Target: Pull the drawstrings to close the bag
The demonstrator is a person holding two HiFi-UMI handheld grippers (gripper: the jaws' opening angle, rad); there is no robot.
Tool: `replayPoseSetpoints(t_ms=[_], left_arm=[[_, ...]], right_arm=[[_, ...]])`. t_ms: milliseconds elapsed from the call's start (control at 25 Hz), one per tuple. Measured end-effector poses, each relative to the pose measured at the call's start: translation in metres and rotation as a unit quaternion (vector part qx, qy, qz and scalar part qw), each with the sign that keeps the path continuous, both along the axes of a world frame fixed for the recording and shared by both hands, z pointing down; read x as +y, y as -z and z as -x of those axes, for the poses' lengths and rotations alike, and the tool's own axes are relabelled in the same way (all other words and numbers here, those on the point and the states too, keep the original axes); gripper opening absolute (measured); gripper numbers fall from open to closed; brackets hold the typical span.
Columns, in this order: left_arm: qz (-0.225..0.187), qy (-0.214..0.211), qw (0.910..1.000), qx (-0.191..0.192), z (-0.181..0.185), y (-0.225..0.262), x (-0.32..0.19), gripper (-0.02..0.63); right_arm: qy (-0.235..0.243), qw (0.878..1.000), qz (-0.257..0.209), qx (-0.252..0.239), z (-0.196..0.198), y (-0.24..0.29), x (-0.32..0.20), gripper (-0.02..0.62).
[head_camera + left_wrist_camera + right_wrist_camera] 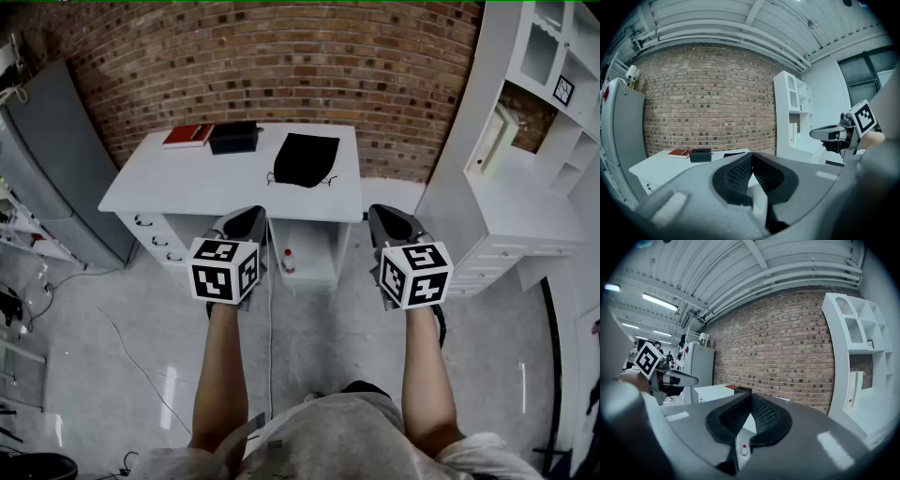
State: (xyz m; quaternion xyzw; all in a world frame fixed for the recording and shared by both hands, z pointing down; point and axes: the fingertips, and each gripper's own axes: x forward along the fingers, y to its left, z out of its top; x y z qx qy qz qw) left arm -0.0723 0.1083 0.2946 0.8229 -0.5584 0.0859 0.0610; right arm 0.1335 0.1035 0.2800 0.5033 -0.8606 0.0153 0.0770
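The black drawstring bag [306, 159] lies flat on the white desk [150, 183], right of centre and near the front edge. Thin cord ends [272, 177] show at its near corners. No gripper touches it.

Also on the desk, at the far left of the top, a black box [233, 137] sits next to a red book [187, 136]. The bag lies apart from both. The desk has drawers [155, 234] on its left side and an open compartment under the bag. A small red-capped bottle [288, 262] stands in that compartment.

The left gripper [242, 223] and the right gripper [394, 223] are held side by side in the air, above the floor [328, 347] and short of the desk's front edge. On each gripper the two jaws are pressed together at the tips, with nothing between them.

Room:
- A brick wall [281, 66] runs behind the desk.
- A grey cabinet [47, 169] stands to the left of the desk.
- A white shelving unit [534, 122] stands to the right of the desk.
- The floor is glossy grey, and a thin cable [122, 347] trails across it on the left.
- The ceiling [740, 273] is white and carries pipes and strip lights [660, 302]
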Motion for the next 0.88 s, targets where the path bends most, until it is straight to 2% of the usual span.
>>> replayPoseSetpoints(t_ms=[240, 320, 880], left_arm=[[-0.009, 0.004, 0.9999, 0.0, 0.002, -0.003, -0.005, 0.007], [-0.01, 0.001, 0.9999, 0.0, -0.001, -0.004, -0.008, 0.048], [-0.013, 0.006, 0.9998, 0.013, 0.002, -0.006, -0.044, 0.107]], right_arm=[[0.001, 1.0, -0.005, 0.005, 0.008, -0.005, -0.004, 0.005], [0.005, 1.0, -0.004, 0.007, 0.01, -0.007, -0.006, 0.034], [0.007, 1.0, 0.007, 0.003, 0.011, -0.017, -0.04, 0.117]])
